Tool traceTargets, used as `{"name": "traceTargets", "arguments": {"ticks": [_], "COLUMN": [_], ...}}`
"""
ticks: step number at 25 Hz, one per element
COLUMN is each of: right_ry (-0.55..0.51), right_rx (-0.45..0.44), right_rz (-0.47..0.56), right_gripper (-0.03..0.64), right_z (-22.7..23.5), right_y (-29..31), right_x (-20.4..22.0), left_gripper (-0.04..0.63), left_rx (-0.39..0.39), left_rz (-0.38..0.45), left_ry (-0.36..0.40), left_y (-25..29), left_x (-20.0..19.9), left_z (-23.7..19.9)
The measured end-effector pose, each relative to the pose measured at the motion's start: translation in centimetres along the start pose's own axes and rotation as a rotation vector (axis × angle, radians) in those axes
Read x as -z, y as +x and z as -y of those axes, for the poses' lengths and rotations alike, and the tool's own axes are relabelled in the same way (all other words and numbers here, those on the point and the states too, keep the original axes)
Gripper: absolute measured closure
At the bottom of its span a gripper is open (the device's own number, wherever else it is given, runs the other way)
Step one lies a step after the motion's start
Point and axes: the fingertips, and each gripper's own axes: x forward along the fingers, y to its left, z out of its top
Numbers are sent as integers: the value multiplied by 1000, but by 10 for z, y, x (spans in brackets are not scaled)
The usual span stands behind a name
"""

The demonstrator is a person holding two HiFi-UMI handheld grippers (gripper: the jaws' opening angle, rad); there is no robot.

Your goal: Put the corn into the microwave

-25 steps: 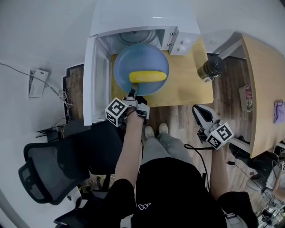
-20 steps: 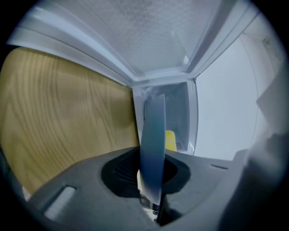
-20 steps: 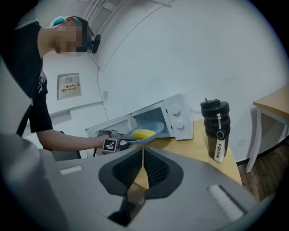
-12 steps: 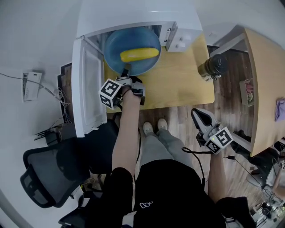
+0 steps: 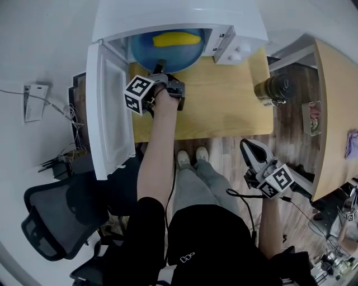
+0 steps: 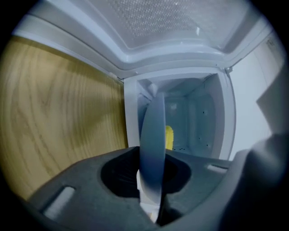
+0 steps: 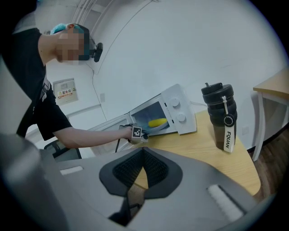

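Left fingers (image 6: 90, 180), just loosening, on blue plate (image 6: 152, 135) with corn (image 5: 170, 39)

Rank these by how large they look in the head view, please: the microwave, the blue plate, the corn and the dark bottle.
1. microwave
2. blue plate
3. dark bottle and corn: these look about alike, the corn longer and the bottle wider, so I do not rank them.
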Motion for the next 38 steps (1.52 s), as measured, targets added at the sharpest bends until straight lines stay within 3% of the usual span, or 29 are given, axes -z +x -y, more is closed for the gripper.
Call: {"name": "traceTargets", "arguments": {"ticks": [14,15,18,24,27,34,38], "right_ry": [-8,-6,4,-1,-20,-87,-129], "right_rx": [-34,-36,-41,-67,-71,-61,-41], "right_rz": [-13,-13,-5,13,43,149,191], "right_gripper": [612,612,612,612,612,612,612], "right_z": [-31,-33,-42,-67,-76,-84,-91], "right_y": [-6,-7,-13,-23,-24,-37,-49], "right_x": [13,14,17,20,13,-27,-48], "left_gripper": [541,527,373,356,372,493,522], "left_rx": [-72,-47,34,7,79,315,430], "left_rz": [-1,-16,-74,-179,-267,-515,-543], "left_ry": [22,27,29,207,267,461,591], "left_y": [46,45,36,-24,-67,-200,-287], "left_x": [-15,-15,-7,34,78,194,225], "left_z": [15,19,29,24,37,101,140]}}
